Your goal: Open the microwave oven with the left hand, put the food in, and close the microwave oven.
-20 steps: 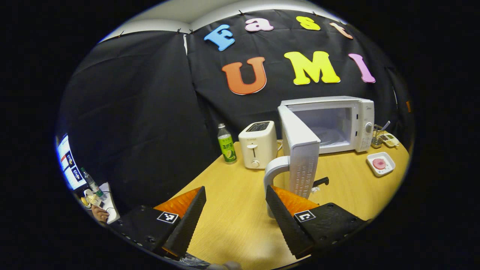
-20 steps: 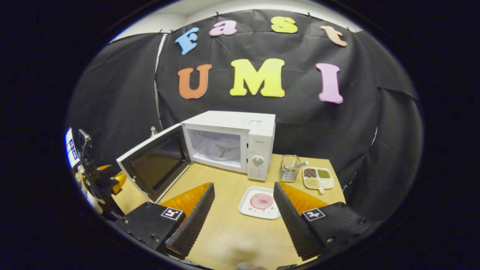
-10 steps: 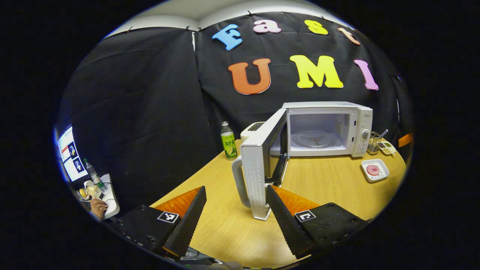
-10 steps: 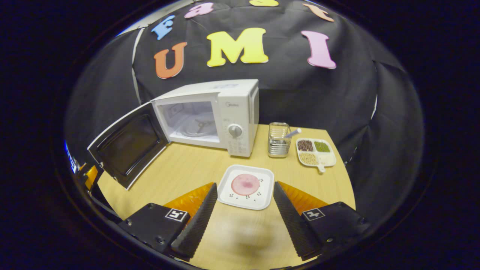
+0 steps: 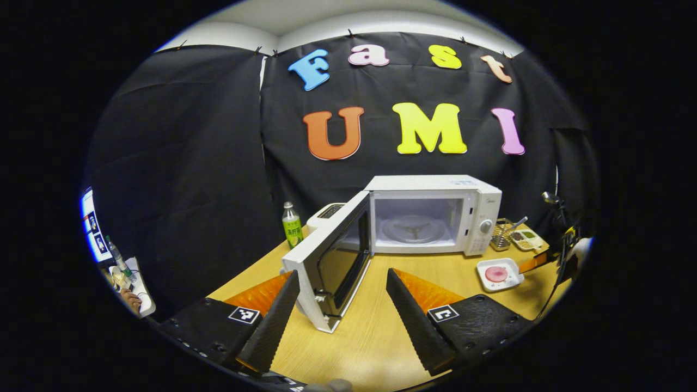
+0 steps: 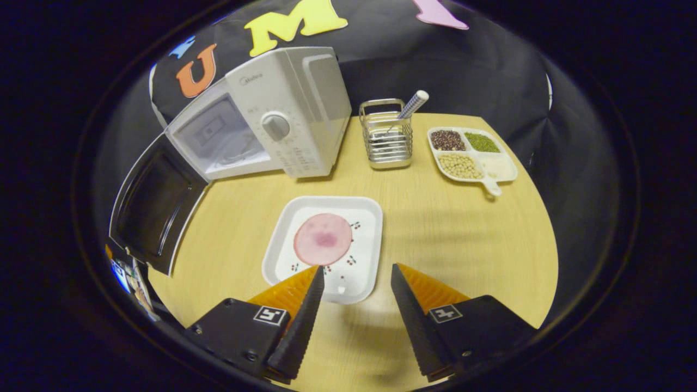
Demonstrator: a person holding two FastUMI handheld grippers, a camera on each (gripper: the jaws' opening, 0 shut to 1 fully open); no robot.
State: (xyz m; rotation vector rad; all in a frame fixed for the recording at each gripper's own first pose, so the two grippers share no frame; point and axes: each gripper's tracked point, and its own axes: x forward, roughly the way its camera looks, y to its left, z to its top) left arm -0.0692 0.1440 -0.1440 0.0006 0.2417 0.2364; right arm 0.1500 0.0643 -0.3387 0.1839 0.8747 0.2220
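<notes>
Microwave oven, white boxy countertop unit (image 5: 433,215), sits centre frame in the left gripper view with its white door with dark window (image 5: 332,261) swung wide to lower centre, cavity and glass turntable exposed. Opening looks done; step in hand is picking up the food.

Left gripper (image 5: 340,310): fingers spread, holding nothing, low over the light wooden table (image 5: 375,337), door just ahead between them (apart from both fingers, as far as I can tell). Best kept back so the door path is free.

Right gripper view, left to right: open door at left edge, microwave upper left, white square plate with a round pink slice of food (image 6: 326,245) at centre, wire utensil basket (image 6: 387,136) above it, white divided dish of beans (image 6: 471,152) upper right.

Right gripper (image 6: 354,296): fingers spread, empty, pitched down over the plate's near rim. Left finger overlaps the rim; contact unclear.

Advice: pinch the rim, not the slice, lift level, and enter the cavity clear of the control panel.
</notes>
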